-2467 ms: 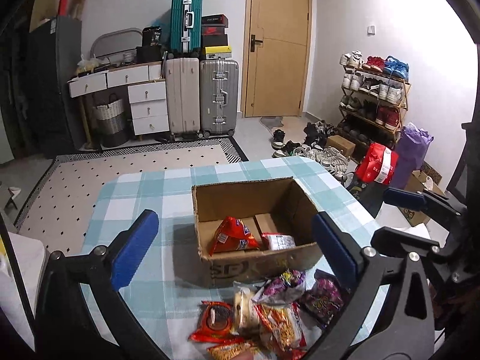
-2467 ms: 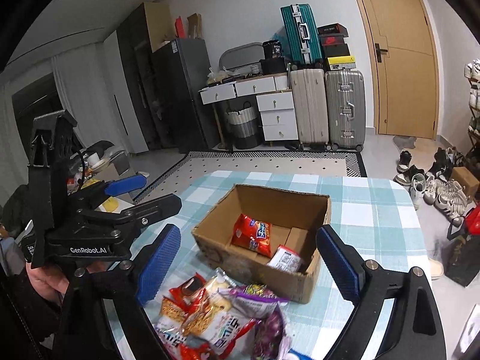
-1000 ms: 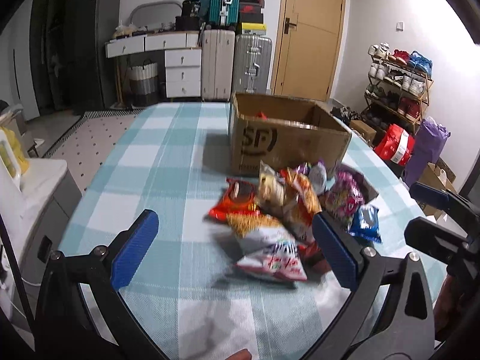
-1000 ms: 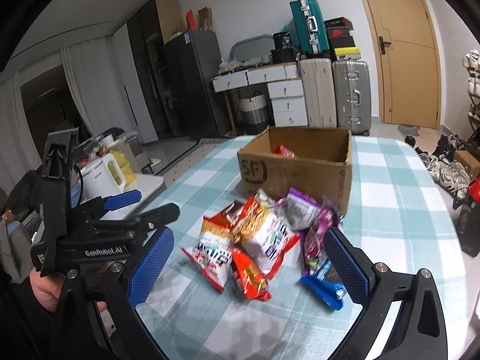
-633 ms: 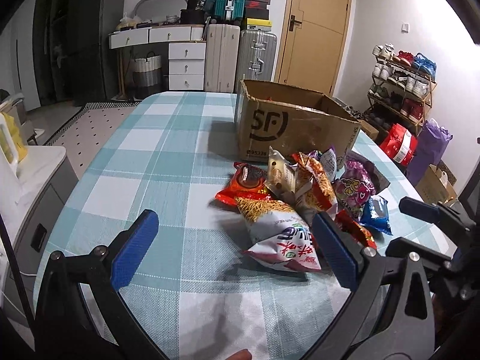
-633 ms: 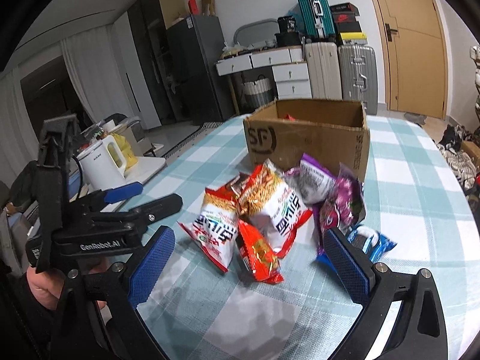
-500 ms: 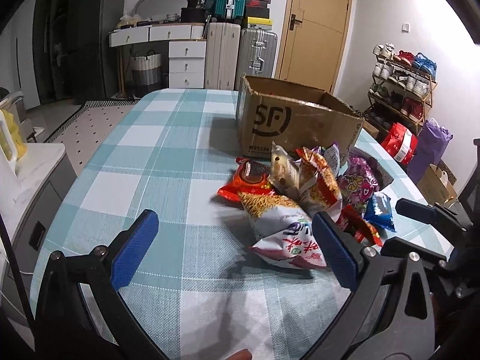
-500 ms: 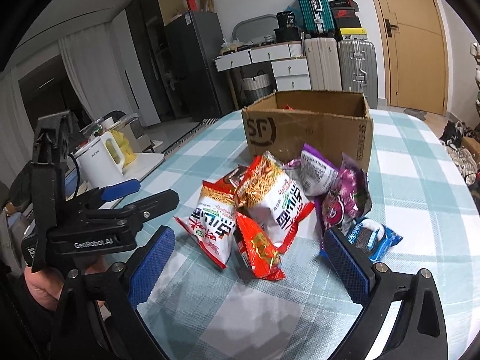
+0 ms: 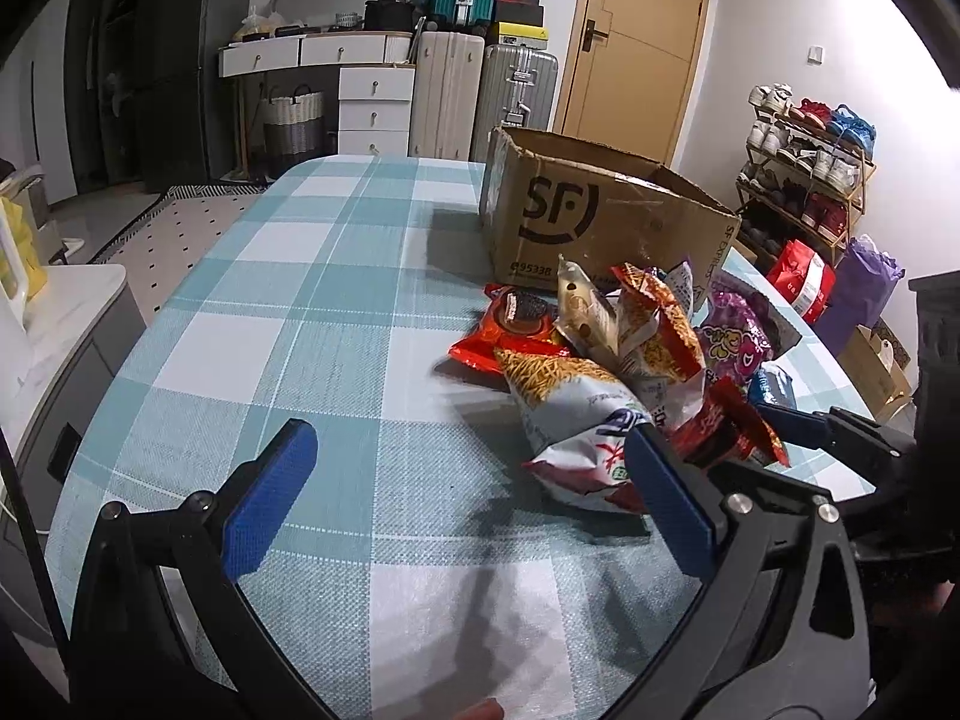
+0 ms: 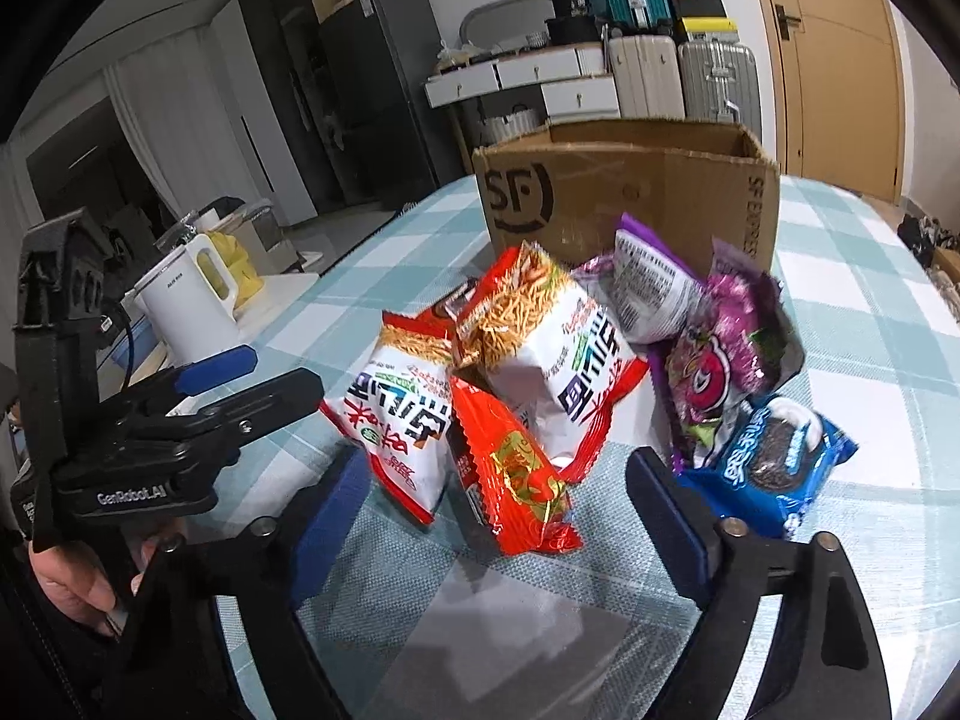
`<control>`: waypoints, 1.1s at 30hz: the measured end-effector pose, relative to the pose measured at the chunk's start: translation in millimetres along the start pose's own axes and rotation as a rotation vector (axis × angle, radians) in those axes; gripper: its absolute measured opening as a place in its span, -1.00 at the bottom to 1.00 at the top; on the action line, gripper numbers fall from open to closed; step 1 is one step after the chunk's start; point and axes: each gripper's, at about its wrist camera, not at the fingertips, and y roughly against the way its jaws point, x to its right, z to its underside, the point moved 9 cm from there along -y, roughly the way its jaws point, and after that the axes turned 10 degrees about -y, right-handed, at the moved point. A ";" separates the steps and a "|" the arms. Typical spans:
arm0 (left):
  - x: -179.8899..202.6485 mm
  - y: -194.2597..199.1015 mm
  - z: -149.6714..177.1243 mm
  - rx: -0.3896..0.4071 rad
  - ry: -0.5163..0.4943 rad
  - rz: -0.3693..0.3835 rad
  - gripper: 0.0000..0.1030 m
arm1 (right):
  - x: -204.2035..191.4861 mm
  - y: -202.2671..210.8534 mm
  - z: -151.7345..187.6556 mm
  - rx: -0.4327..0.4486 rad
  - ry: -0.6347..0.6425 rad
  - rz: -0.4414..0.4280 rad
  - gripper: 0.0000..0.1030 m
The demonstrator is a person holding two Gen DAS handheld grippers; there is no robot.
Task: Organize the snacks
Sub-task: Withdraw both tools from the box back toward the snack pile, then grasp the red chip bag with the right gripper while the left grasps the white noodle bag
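A pile of snack bags [image 9: 630, 360] lies on the checked tablecloth in front of an open cardboard box [image 9: 600, 222] marked SF. In the right wrist view the pile shows a red packet [image 10: 516, 474] nearest, two white noodle-snack bags [image 10: 402, 408], a purple bag [image 10: 726, 354] and a blue cookie pack [image 10: 768, 462]; the box [image 10: 630, 192] stands behind. My left gripper [image 9: 468, 498] is open and empty, low over the cloth left of the pile. My right gripper [image 10: 498, 516] is open and empty, its fingers either side of the red packet's near end.
A white kettle [image 10: 186, 312] stands on a side cabinet left of the table. Suitcases [image 9: 486, 96], drawers and a door are behind. A shoe rack [image 9: 810, 174] and bags sit on the floor at the right. The table's edge [image 9: 120, 372] curves at the left.
Both grippers have dropped from above the box to table level and moved in close to the snack pile. The right gripper now straddles the red packet. Both stay open.
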 end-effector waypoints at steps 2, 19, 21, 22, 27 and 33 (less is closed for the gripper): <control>-2.2 -2.3 2.2 -0.004 0.005 -0.004 0.98 | -0.7 -4.0 1.8 -0.016 0.003 -0.006 0.55; 0.1 -6.3 5.7 -0.014 0.007 0.012 0.98 | 6.8 -10.2 7.3 -0.051 -0.066 -0.064 -0.51; 1.3 -6.3 4.9 -0.014 0.007 0.022 0.98 | 9.8 -3.9 10.3 -0.037 -0.071 -0.058 -0.51; 1.7 -6.6 4.7 -0.014 0.007 0.025 0.98 | 10.5 -1.5 10.7 -0.034 -0.073 -0.057 -0.51; 6.8 -12.3 2.9 -0.030 0.004 0.045 0.98 | 12.4 12.1 10.8 -0.008 -0.072 -0.061 -0.51; 19.5 -21.0 -4.1 -0.041 -0.026 0.072 0.98 | 16.2 22.6 12.0 0.010 -0.074 -0.060 -0.51</control>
